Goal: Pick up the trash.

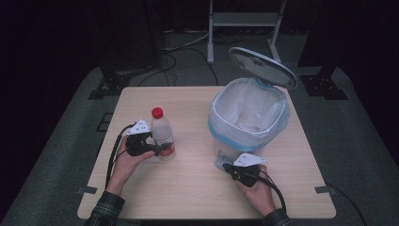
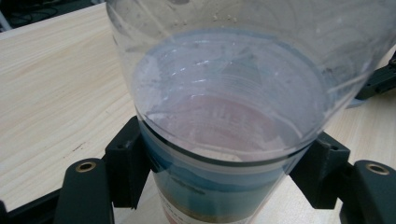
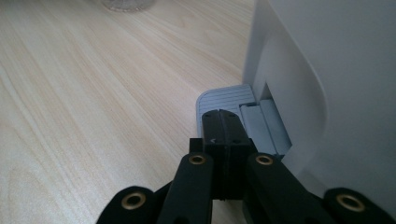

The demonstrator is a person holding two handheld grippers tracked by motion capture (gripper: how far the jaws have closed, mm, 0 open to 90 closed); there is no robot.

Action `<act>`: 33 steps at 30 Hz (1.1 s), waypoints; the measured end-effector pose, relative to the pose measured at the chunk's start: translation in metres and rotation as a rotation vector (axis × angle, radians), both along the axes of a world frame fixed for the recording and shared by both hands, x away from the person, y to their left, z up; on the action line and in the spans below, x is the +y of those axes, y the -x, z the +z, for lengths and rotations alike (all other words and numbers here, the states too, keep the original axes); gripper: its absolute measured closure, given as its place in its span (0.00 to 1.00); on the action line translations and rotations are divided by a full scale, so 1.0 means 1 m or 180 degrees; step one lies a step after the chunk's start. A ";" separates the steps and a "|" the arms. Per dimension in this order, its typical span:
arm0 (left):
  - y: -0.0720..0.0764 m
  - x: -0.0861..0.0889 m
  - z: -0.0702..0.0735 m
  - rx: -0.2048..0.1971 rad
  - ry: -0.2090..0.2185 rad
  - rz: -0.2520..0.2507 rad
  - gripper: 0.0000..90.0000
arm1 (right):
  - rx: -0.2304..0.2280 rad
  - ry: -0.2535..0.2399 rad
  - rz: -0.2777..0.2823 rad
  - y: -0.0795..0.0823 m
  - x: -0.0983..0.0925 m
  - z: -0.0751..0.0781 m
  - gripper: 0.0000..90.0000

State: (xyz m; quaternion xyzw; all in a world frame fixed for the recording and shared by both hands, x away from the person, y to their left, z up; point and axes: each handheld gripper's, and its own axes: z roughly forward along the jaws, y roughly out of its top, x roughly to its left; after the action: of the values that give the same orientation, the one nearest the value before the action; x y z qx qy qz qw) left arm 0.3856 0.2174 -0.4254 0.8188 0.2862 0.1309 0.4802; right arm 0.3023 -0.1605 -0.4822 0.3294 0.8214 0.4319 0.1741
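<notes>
Bottle gripped, bin lid held up by the pedal.

The left gripper (image 1: 157, 149) clasps the upright bottle (image 1: 163, 134) low on its body, at the table's (image 1: 188, 188) left. The right gripper (image 3: 223, 122), jaws clenched empty, presses the bin's (image 1: 249, 117) pedal (image 3: 224, 99). Best keep that press steady, lift the bottle straight, and carry it over the rim before letting go.

Clear plastic bottle (image 1: 163, 134) with red cap, standing upright near the table's (image 1: 197, 188) left edge; pedal bin (image 1: 248, 117), lid up, toward the right edge.
</notes>
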 end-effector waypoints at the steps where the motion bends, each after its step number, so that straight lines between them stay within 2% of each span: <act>1: 0.000 0.000 0.000 0.0000 0.0000 0.0000 0.33 | 0.0000 0.0000 0.0000 0.000 0.000 0.000 1.00; 8: -0.001 0.000 0.001 0.0055 0.0046 -0.0092 0.34 | 0.0000 0.0000 -0.0001 0.000 0.000 0.000 1.00; 15: -0.001 -0.003 0.012 0.0023 0.0112 -0.0230 0.34 | 0.0006 -0.0002 -0.0004 0.000 0.000 0.000 1.00; 33: 0.000 -0.004 0.029 -0.0014 0.0257 -0.0395 0.34 | -0.0001 0.0000 -0.0001 0.000 0.000 0.000 1.00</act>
State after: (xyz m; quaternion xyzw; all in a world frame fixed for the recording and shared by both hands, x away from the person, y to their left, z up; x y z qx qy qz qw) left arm 0.3852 0.2132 -0.3961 0.8146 0.2388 0.0910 0.5207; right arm 0.3023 -0.1605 -0.4823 0.3295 0.8213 0.4320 0.1743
